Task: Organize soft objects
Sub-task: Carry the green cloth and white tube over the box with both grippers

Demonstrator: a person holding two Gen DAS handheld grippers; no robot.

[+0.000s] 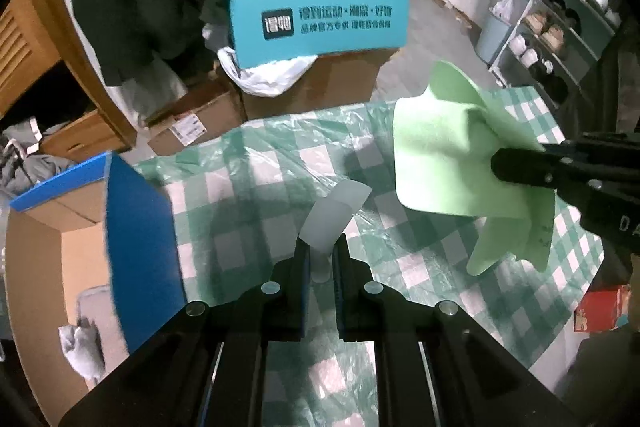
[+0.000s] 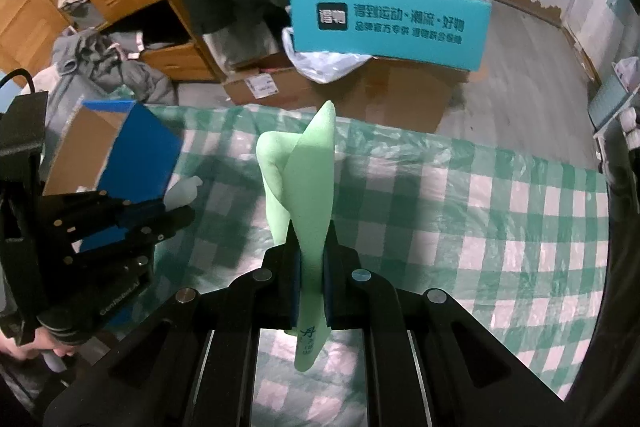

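Pinched between the right claw [image 2: 311,267] at lower centre of the right wrist view: a light green cloth [image 2: 308,187], hanging clear above the green-checked desk [image 2: 480,211]. Clamped in the left claw [image 1: 320,259], lower centre of the left wrist view: a small translucent white piece [image 1: 334,215]. Stood at left: a blue-flapped cardboard box [image 1: 136,227]. Seen above, a teal sign [image 1: 320,21].

Cloth [image 1: 444,155] right of white piece [image 1: 334,215]

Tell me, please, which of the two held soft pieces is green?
The green cloth, pinched in the right hand-held gripper; the left hand-held gripper holds a translucent white piece.
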